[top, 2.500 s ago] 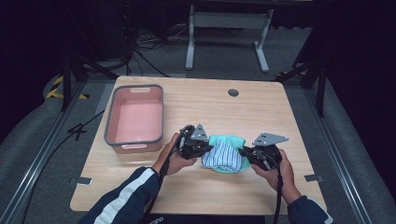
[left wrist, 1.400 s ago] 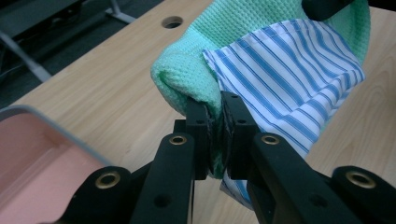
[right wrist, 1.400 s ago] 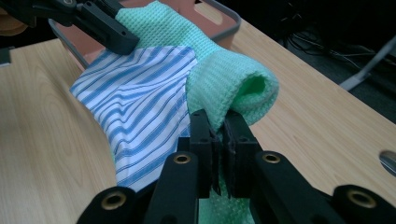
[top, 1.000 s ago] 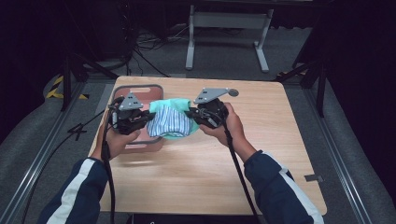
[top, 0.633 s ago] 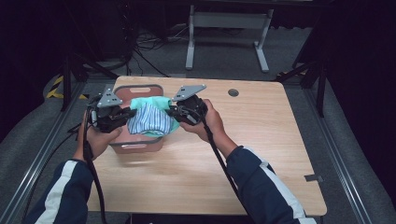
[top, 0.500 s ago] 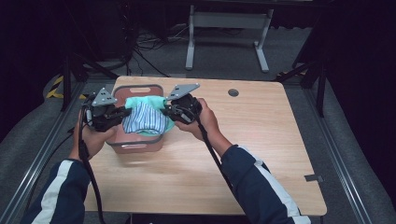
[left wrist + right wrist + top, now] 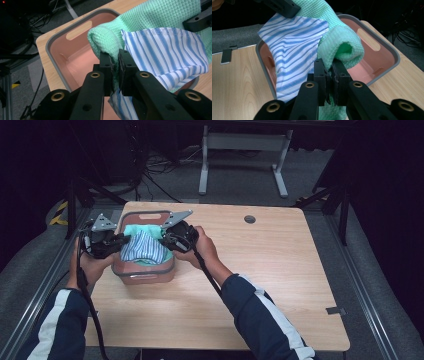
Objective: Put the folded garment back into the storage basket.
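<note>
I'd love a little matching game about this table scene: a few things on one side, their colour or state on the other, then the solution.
Things:
1. green towel
2. striped cloth
3. bin
4. left gripper

Descriptions:
A. pink inside, grey rim
B. fingers shut on fabric
C. waffle-textured, mint-coloured
D. blue and white lines

Pairs: 1-C, 2-D, 3-A, 4-B

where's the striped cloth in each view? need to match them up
High view: the striped cloth hangs left of centre, over the pink bin, between the two claws.
Left gripper view: right half of the picture, beside the green waffle cloth.
Right gripper view: left of centre, hanging over the bin's near wall.
Shared landmark: the bin's handle slot, also at and.
</note>
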Demonstrator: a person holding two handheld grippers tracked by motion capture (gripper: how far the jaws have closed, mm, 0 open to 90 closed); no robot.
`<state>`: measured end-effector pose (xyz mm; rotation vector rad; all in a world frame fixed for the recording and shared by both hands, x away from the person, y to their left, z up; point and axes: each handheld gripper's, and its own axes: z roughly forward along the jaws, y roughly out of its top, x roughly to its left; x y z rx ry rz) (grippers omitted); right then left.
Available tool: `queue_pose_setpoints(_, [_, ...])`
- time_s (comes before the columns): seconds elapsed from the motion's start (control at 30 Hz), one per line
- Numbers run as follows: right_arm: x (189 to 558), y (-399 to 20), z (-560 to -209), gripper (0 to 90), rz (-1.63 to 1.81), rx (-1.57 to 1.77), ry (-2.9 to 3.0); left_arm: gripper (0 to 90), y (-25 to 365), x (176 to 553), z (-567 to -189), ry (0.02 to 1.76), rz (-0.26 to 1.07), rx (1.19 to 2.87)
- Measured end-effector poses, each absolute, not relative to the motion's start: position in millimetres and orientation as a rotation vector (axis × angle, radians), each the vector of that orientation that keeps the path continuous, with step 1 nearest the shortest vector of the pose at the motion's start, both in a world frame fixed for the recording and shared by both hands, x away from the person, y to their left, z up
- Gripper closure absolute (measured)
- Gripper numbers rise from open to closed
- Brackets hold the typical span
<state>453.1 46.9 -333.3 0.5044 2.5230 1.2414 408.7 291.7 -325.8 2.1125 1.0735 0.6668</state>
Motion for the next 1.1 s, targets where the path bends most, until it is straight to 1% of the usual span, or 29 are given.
queue_pose_setpoints(0.23, [459, 61, -343, 83.6, 1.192, 0.472, 2.551, 82.9, 299, 416, -334, 1.092, 0.655, 2.149])
queue_pose_setpoints(0.43, [465, 69, -352, 83.5, 1.175, 0.483, 2.585, 82.9, 304, 425, -350, 1.119, 0.634, 2.158])
queue_pose_setpoints(0.9, [477, 81, -375, 82.9, 1.116, 0.512, 2.665, 82.6, 297, 436, -376, 1.137, 0.639, 2.239])
queue_pose_setpoints(1.1, [478, 80, -383, 80.3, 1.096, 0.527, 2.681, 82.0, 295, 436, -383, 1.134, 0.63, 2.259])
